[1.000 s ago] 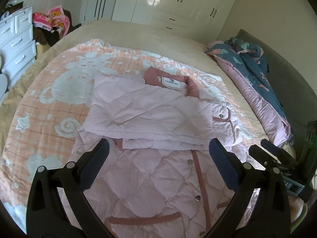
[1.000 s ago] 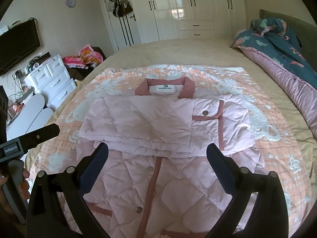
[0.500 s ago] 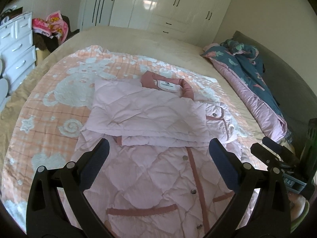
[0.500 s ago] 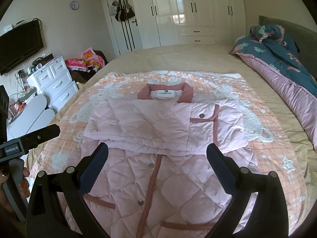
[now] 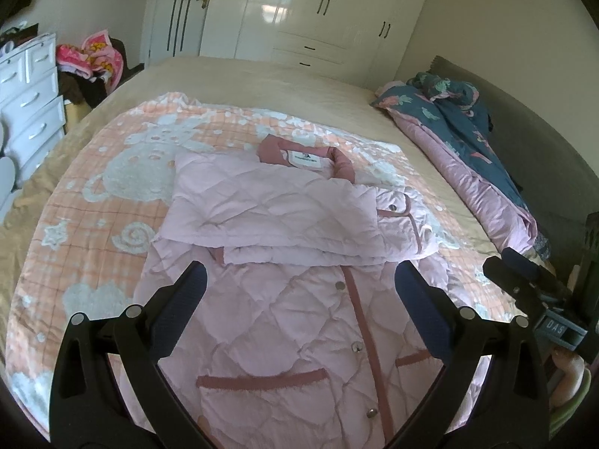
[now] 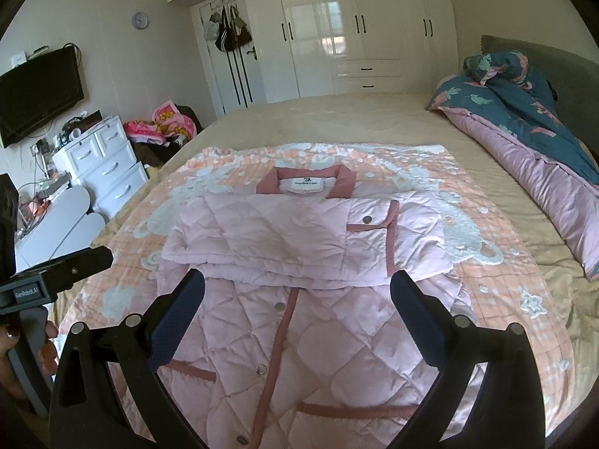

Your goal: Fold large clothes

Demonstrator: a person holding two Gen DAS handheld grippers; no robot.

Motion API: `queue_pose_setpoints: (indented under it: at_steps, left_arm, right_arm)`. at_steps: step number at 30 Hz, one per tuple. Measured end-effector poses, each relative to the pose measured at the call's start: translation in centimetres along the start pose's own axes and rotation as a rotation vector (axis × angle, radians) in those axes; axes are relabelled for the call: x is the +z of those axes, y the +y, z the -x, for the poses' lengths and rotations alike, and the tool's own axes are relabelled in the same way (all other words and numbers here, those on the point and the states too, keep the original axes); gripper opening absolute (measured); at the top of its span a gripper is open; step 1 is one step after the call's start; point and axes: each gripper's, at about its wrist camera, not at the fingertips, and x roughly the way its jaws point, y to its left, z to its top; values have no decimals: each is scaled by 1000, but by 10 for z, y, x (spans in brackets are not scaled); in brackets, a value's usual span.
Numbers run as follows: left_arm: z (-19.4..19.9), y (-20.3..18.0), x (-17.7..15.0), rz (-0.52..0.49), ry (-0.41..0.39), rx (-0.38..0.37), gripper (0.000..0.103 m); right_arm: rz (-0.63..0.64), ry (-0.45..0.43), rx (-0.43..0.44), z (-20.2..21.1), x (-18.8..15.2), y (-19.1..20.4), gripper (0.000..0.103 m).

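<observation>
Right view only: a wall television (image 6: pixel 37 93) showed.
Coat: the pink quilted coat (image 5: pixel 299 280) lay on the bed (image 5: pixel 262 86), sleeves folded across.
Fingers: left gripper (image 5: pixel 299 288) and right gripper (image 6: pixel 297 288) spread wide above the coat, holding nothing.

Pale pink quilted coat (image 5: pixel 284 321) (image 6: pixel 299 321), dusty-rose collar, placket and pocket trim, metal snaps. Laid flat, front up, on orange-and-white patterned blanket (image 5: pixel 93 202) (image 6: pixel 486 299) atop bed. Both sleeves folded across chest, stacked in layers below collar. Lower body spread unfolded, hem nearest the cameras. White label visible inside collar.
</observation>
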Motion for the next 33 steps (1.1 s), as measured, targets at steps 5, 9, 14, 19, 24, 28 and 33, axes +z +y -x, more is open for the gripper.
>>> queue_pose_setpoints:
  at_steps: [5, 9, 14, 19, 24, 28, 33]
  left_arm:
    - [5, -1, -4, -6, -5, 4, 94]
    - [8, -3, -9, -13, -4, 11, 94]
    - [12, -7, -16, -19, -9, 12, 94]
    - [14, -11, -25, -25, -18, 14, 94]
    - [13, -10, -35, -23, -14, 17, 94]
    - [12, -10, -44, -24, -5, 23, 94]
    - [12, -8, -53, -23, -1, 31, 94]
  right_arm:
    - [0, -6, 0, 7, -5, -2, 99]
    - [-3, -6, 2, 12, -10, -5, 99]
    - [3, -4, -2, 17, -19, -8, 99]
    - [-3, 0, -9, 21, -27, -14, 99]
    - [-4, 7, -11, 25, -39, -18, 99]
    - [0, 15, -15, 26, -46, -21, 99]
    - [3, 22, -19, 29, -55, -24, 99]
